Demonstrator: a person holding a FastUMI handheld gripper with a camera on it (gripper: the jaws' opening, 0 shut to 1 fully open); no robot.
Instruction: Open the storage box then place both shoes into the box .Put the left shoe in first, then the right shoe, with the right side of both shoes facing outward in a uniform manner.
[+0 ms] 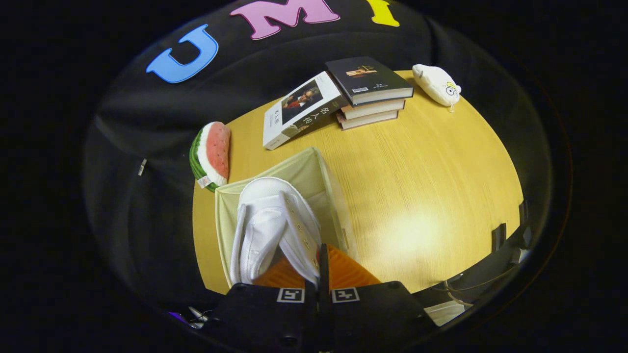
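So the white shoe (272,230) is hanging right over the open storage box (314,171), a pale fabric one sitting on the counter (417,186), and its toe end points away from the gripper (321,269) toward the far wall of the box. Can't really tell if the sole is touching the bottom of the box or still hovering, the shoe hides that part. The gripper has its fingers pressed close together with the eyelet edge of the shoe's upper pinched between them, so it's clamped on the shoe near the lace holes. Just to the left of the box, right at the counter's edge, there's a plush watermelon slice (211,157) standing on its side. Beyond the box there's a white-covered book (301,110) leaning at an angle against a stack of books (370,95), with a dark-covered one on top of the stack. Further off to the right of that stack is a small white plush toy (436,84) lying on the far edge of the counter. The rest of the wood-grain top is bare with a bright light glare on it.
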